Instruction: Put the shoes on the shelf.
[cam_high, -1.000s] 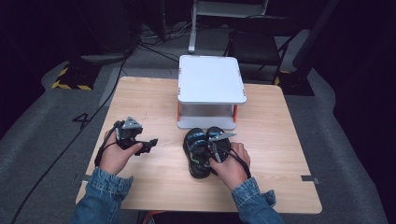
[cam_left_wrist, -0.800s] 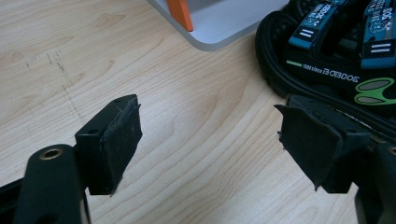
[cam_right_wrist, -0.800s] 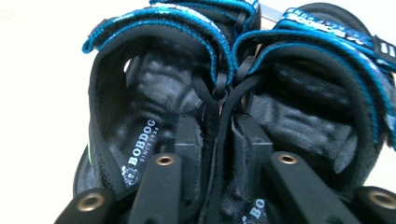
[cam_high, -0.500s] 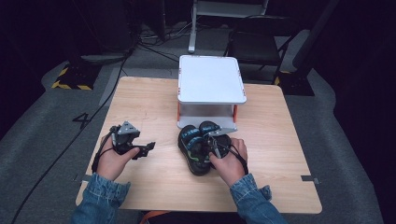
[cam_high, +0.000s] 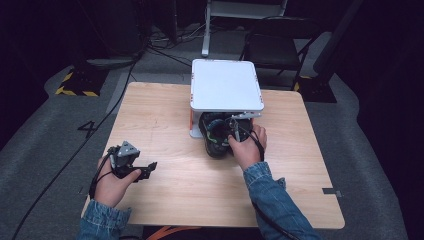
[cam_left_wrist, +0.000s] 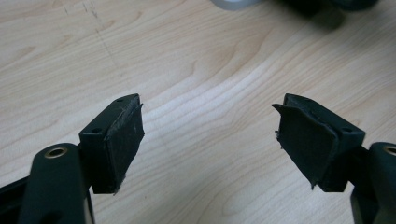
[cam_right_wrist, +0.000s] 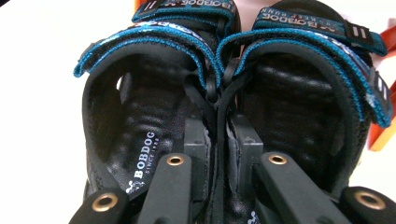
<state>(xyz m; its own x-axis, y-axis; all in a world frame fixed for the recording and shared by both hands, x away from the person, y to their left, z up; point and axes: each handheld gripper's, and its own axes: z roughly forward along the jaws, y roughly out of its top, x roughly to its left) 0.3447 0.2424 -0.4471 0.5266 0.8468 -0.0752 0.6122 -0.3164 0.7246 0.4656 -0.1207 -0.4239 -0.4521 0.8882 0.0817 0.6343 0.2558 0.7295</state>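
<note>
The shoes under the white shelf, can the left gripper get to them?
Probably yes: bare table lies between the open left gripper and the shoes, whose heels stick out from the shelf. The right gripper already pinches them.

White stand (cam_high: 226, 85) over shoes (cam_high: 216, 135); left tabletop (cam_high: 155, 115) apparently free

Black, teal-trimmed sandals (cam_high: 216, 136) paired under white stand (cam_high: 225, 85)

The toe ends of the pair of sandals (cam_high: 216, 134) are hidden under the white stand (cam_high: 226, 85) in the high view. In the right gripper view the heels are cut off by the bottom edge (the strap lettering is blurred). The right gripper (cam_high: 235, 129) is largely covered by the hand.
</note>
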